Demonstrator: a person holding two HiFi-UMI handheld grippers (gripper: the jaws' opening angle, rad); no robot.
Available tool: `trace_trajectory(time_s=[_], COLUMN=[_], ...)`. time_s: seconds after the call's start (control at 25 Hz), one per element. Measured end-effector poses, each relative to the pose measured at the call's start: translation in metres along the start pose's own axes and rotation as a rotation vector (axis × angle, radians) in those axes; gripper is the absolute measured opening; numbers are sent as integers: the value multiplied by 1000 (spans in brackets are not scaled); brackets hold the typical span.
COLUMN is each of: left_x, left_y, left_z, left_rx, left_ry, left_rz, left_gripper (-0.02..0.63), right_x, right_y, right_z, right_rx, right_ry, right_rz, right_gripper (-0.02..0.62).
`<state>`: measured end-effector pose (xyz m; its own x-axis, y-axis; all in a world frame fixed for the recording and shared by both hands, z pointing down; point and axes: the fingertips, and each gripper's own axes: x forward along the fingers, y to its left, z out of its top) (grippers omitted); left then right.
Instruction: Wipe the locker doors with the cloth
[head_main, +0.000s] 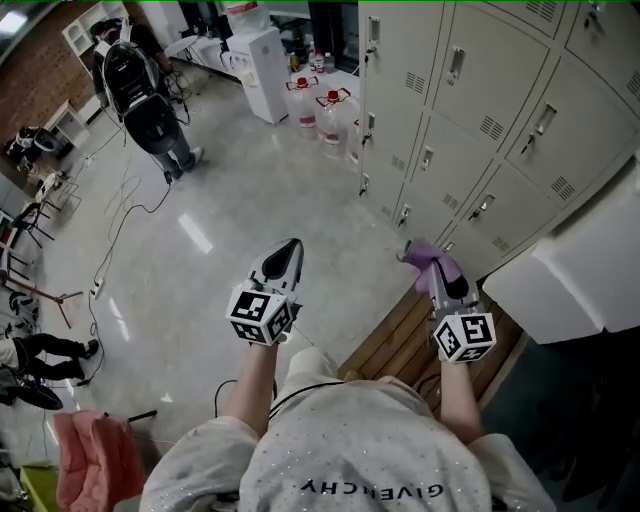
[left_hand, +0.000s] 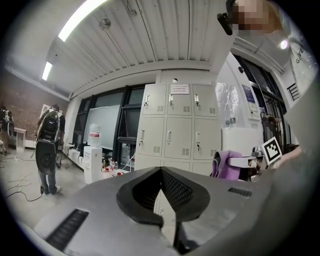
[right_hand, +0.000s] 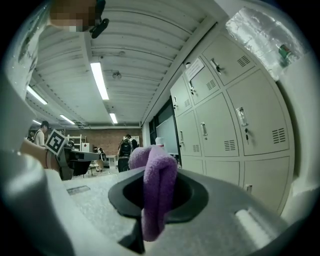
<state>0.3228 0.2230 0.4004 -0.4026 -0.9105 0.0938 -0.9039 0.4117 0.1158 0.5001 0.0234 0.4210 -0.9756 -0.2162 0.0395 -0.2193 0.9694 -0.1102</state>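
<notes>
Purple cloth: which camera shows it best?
Right gripper view: the purple cloth fills the centre, folded and clamped in the right gripper. Head view shows only a small bunch at that gripper's tip. Left gripper view catches it small, far right.

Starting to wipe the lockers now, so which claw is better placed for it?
Right. The right claw is shut on the purple cloth, nearest the locker doors; the left claw is shut, empty, farther out.

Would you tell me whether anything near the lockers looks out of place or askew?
Nothing stands out on the lockers: every visible door looks shut and straight. The only untidy thing is a loose cable trailing across the floor.
</notes>
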Motion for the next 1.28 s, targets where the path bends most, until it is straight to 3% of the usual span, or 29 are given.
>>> trace_trajectory(time_s=[0.24, 0.44, 0.68, 0.88, 0.96, 1.08, 1.28], left_x=[35, 99, 205, 263, 282, 305, 334], left_y=[20, 51, 108, 162, 191, 234, 272], left_z=[-4, -9, 3, 28, 37, 52, 52], left_rx=[-1, 21, 97, 153, 167, 125, 106], left_ry=[28, 12, -13, -41, -59, -102, -87], left_rz=[-35, -105, -257, -400, -395, -349, -345], left_gripper=[-2, -2, -2, -2, -2, -2, -2], right_x=[30, 78, 176, 269, 300, 339, 385], right_y=[-8, -21, -47, -48, -44, -42, -35], right_z=[-2, -9, -11, -7, -6, -7, 4], right_rx=[11, 28, 42, 46, 38, 38, 43], right_ry=[12, -12, -103, -169, -183, -179, -182], right_rz=[-12, -35, -132, -176, -179, -176, -172], right_gripper=[54, 54, 55, 54, 55, 55, 55])
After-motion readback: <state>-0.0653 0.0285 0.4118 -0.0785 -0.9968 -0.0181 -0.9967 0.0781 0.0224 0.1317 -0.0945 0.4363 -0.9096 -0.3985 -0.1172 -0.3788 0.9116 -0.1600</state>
